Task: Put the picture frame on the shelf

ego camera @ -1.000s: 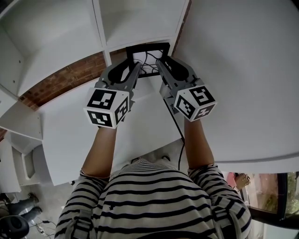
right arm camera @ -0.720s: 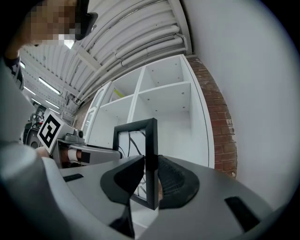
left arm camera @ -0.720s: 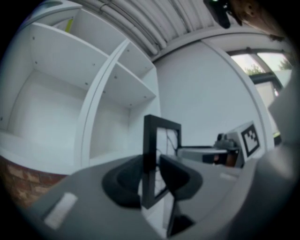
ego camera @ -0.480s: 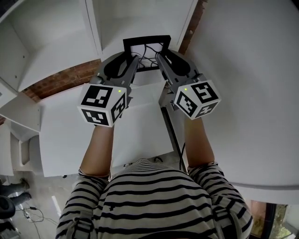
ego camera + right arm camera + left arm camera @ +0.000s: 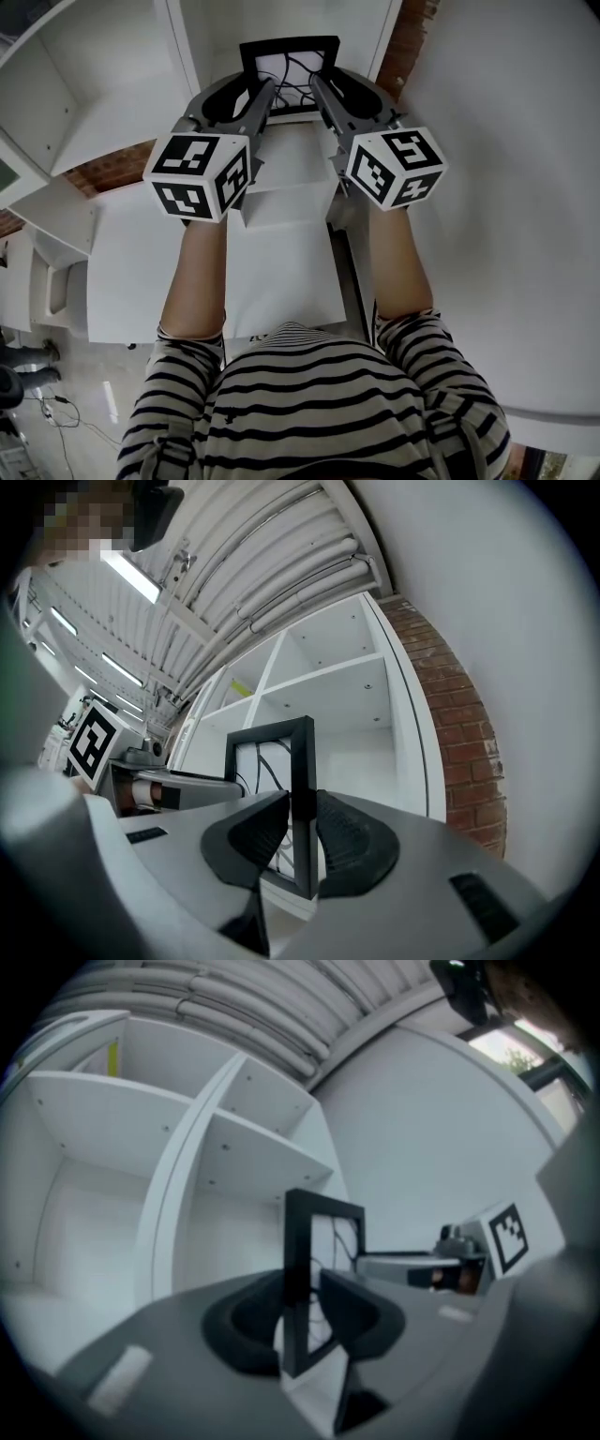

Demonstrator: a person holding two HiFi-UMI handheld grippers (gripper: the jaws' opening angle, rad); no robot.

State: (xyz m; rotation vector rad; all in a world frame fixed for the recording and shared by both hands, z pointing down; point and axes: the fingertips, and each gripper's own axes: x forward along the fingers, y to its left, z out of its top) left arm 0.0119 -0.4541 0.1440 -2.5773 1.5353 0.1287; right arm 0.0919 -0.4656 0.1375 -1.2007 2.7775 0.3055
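The picture frame (image 5: pixel 287 67) is black-rimmed, with a white picture crossed by dark lines. It is held upright in the air between both grippers, in front of a cubby of the white shelf (image 5: pixel 112 89). My left gripper (image 5: pixel 254 91) is shut on the frame's left side bar and my right gripper (image 5: pixel 322 86) on its right side bar. In the left gripper view the frame's bar (image 5: pixel 298 1241) stands between the pads of the left gripper (image 5: pixel 302 1321). In the right gripper view the frame (image 5: pixel 302 761) is pinched by the right gripper (image 5: pixel 300 841).
The shelf's open white cubbies (image 5: pixel 225 1147) (image 5: pixel 328 682) rise ahead, divided by upright panels. A brick wall strip (image 5: pixel 412 37) (image 5: pixel 464 742) lies to the shelf's right, then a plain white wall (image 5: pixel 506 187). White boards (image 5: pixel 281 262) sit below my arms.
Both grippers have carried the frame forward, so it sits higher in the head view and closer to the shelf cubbies. The grip on it is unchanged.
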